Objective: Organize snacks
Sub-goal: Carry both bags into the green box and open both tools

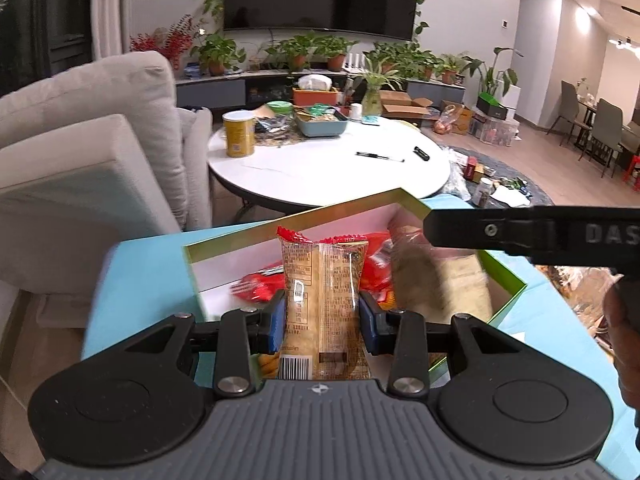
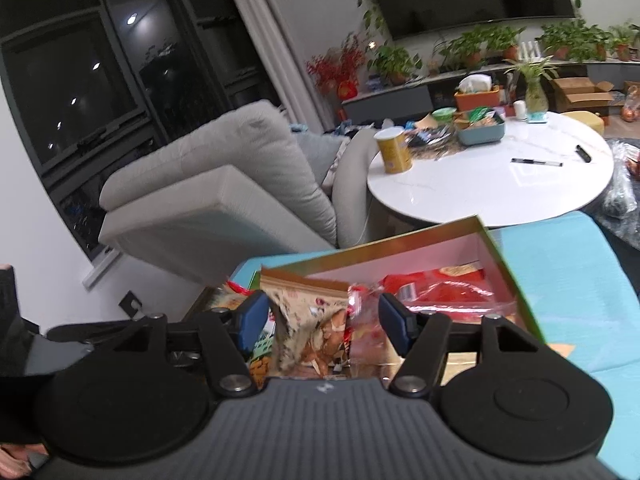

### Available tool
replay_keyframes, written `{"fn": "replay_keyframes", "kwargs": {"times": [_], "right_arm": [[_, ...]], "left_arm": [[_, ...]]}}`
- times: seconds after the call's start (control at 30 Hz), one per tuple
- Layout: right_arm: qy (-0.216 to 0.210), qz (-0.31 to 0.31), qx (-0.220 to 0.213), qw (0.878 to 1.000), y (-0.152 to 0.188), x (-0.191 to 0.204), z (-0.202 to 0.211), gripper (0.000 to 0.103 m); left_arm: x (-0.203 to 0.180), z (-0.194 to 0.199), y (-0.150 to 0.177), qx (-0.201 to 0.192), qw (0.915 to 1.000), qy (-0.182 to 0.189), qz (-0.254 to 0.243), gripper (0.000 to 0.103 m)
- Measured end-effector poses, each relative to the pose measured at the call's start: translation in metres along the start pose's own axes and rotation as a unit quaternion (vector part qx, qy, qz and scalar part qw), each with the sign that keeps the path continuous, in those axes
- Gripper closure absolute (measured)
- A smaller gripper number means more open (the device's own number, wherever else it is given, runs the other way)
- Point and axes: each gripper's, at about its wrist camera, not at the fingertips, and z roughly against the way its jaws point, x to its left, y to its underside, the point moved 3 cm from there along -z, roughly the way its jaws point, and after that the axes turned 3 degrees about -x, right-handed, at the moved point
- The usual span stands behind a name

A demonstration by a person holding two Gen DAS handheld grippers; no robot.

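Left claw (image 1: pixel 322 316) tight on tan snack pack (image 1: pixel 322 280) — right view: beige bag (image 2: pixel 310 320) between claw pads (image 2: pixel 252 320)

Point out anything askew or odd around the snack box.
The crumpled beige snack bag between the right gripper fingers hangs skewed over the green-rimmed box edge. A capless black pen lies loose on the white round table.

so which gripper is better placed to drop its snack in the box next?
Left, probably. The left gripper pinches a tan packet upright, directly over the box. The right gripper has a bag between wider jaws, near the box's edge.
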Motion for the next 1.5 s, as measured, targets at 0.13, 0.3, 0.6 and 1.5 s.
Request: {"fn": "replay_keyframes", "kwargs": {"times": [0.13, 0.3, 0.6, 1.5], "right_arm": [[0.014, 0.001, -0.011, 1.000, -0.003, -0.006, 0.007, 0.038], [0.019, -0.001, -0.009, 1.000, -0.003, -0.012, 0.006, 0.039], [0.017, -0.006, 0.000, 1.000, 0.003, -0.014, 0.000, 0.038], [0.011, 0.007, -0.027, 1.000, 0.001, 0.007, 0.045, 0.038]], "left_arm": [[-0.009, -0.021, -0.002, 0.014, 0.9999, 0.004, 0.004, 0.069], [-0.012, -0.040, 0.003, 0.035, 0.9994, 0.002, 0.006, 0.067], [-0.008, -0.032, 0.002, 0.019, 0.9996, -0.020, 0.000, 0.036], [-0.006, 0.035, 0.000, -0.031, 0.9987, -0.041, 0.004, 0.031]]}}
